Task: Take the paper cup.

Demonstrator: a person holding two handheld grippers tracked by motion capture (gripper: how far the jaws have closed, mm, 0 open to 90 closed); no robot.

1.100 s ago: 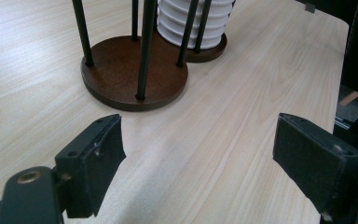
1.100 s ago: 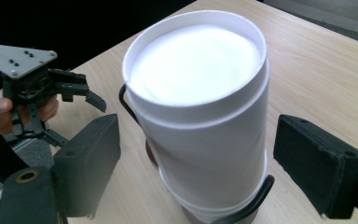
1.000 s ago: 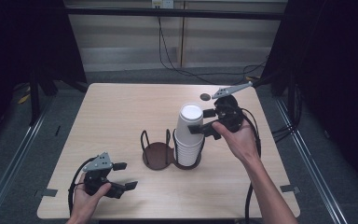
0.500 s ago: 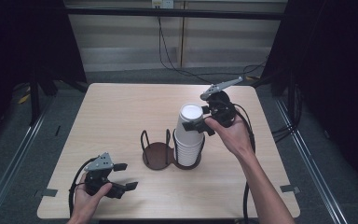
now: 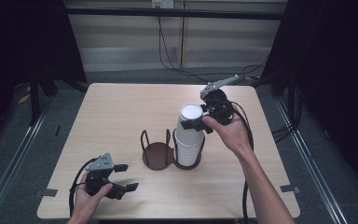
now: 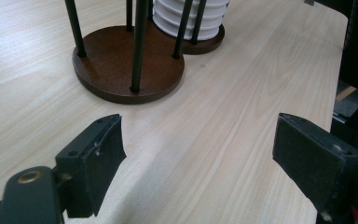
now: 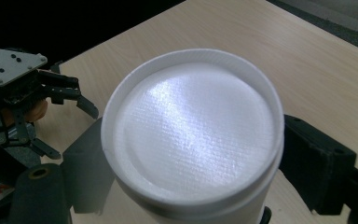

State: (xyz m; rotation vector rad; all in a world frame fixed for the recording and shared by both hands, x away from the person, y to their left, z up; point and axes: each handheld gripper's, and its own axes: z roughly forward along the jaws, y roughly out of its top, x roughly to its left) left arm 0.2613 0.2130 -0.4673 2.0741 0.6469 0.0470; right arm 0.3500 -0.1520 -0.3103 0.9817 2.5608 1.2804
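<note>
The left gripper [image 5: 120, 178] rests near the table's [image 5: 121, 112] front-left edge, jaws spread over bare wood. The holder [image 5: 157, 151] stands mid-table, its left ring empty. The right gripper [image 5: 200, 120] brackets the cup stack's [image 5: 189, 135] top, jaws just closing; contact is hidden.

In the right gripper view the cup stack [image 7: 191, 135] is cut off by the bottom edge and hides the inner faces of the fingers [image 7: 314, 163]; whether they press it cannot be told. In the left gripper view the holder's posts [image 6: 137, 42] run off the top edge.
</note>
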